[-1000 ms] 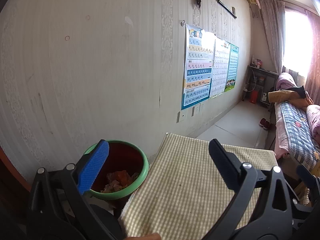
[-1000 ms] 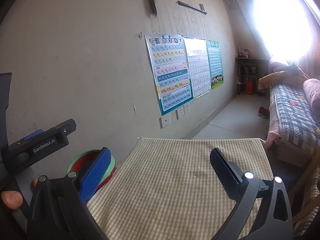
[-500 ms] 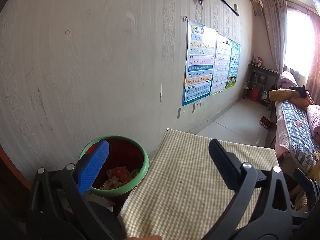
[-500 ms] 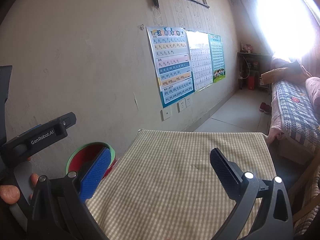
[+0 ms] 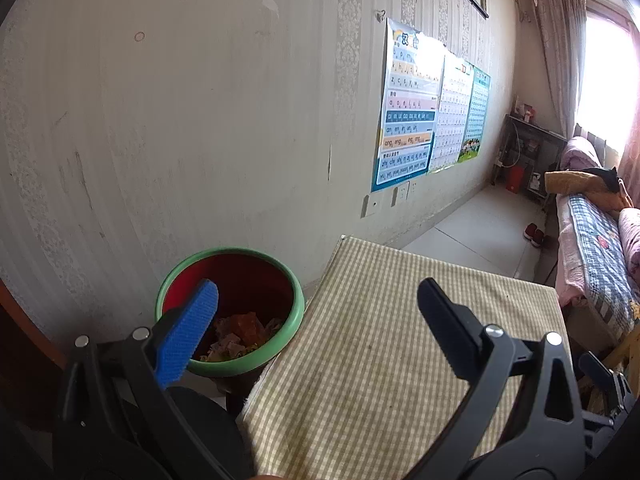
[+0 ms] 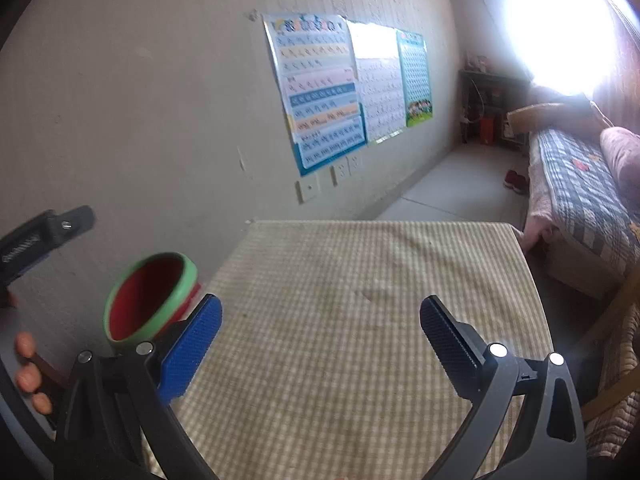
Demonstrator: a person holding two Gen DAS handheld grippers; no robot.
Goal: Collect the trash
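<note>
Checked cloth covers the table (image 6: 360,280), and I see no scraps left on it. Both my left gripper (image 5: 316,304) and right gripper (image 6: 320,320) hang spread apart, holding nothing. Trash (image 5: 240,332) sits in the green-rimmed bin (image 5: 292,320), just beside the table edge. Swinging low, I might knock the bin over.
</note>
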